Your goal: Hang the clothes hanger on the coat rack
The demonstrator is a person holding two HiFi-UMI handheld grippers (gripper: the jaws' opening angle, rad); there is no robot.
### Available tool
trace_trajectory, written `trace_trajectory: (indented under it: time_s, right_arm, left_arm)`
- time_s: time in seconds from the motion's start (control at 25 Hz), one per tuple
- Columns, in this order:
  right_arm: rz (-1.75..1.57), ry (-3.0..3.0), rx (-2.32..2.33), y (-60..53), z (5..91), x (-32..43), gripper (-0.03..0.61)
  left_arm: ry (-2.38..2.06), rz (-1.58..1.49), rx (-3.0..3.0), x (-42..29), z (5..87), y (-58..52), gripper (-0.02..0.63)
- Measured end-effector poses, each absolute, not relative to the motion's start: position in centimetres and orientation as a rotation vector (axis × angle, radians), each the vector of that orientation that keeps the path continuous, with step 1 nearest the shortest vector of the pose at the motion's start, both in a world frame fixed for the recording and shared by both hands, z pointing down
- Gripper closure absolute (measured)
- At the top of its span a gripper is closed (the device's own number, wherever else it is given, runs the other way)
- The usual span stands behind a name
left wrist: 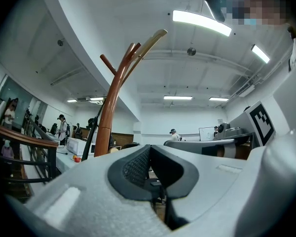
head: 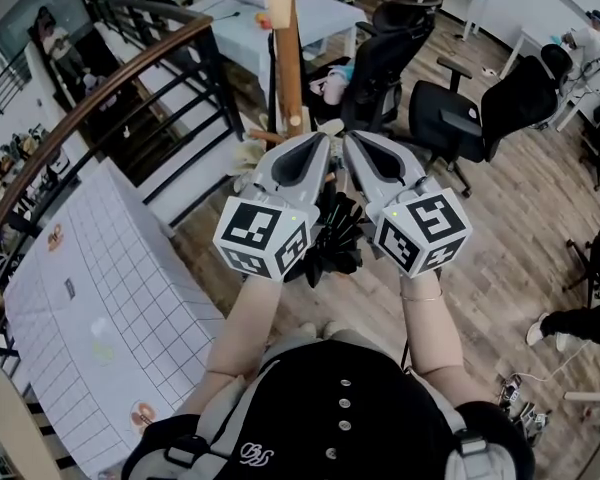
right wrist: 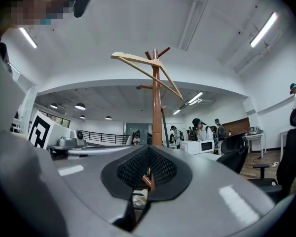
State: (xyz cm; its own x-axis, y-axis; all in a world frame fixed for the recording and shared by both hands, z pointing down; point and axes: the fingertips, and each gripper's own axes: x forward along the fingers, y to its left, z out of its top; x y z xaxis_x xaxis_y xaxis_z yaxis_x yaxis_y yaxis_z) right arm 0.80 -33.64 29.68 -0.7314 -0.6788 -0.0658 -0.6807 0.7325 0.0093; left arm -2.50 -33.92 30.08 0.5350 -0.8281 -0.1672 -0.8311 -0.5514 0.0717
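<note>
At the far left of the head view, a white gridded table (head: 100, 298) lies beside a curved stair railing (head: 100, 98). The person's left forearm reaches straight forward from the body, with the wrist in line with the arm. The left gripper (head: 318, 140) is held about level, with its marker cube (head: 263, 236) toward the camera. In its own view the left gripper (left wrist: 149, 149) has its dark pads (left wrist: 133, 167) meeting, with nothing between them.

Just ahead, between the two gripper tips, stands the brown pole of the coat rack (head: 287, 58). The clothes hanger (right wrist: 135, 59) is of pale wood. It sits at the top of the coat rack (right wrist: 156, 102) among the upper pegs, with one arm sloping down to the right. It is well clear of both grippers. The left gripper view shows the hanger (left wrist: 153, 37) nearly edge-on at the top of the rack (left wrist: 111, 107).

The right forearm mirrors the left, parallel and close beside it. The right gripper (head: 352, 140) is angled slightly inward toward the pole. Seen along its own jaws, the right gripper (right wrist: 148, 149) is fully closed and holds nothing.

Farther right, black office chairs (head: 480, 108) stand on the wooden floor (head: 520, 218).
</note>
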Motion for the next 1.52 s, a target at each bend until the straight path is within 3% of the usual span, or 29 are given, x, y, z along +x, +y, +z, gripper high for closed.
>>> trace_trajectory:
  time_s: [1.52]
  right_arm:
    - [-0.042, 2.899, -1.129, -34.1, 32.6, 0.3, 0.58]
  left_arm:
    - [1.502, 0.271, -2.816, -3.3, 32.4, -34.2, 0.614]
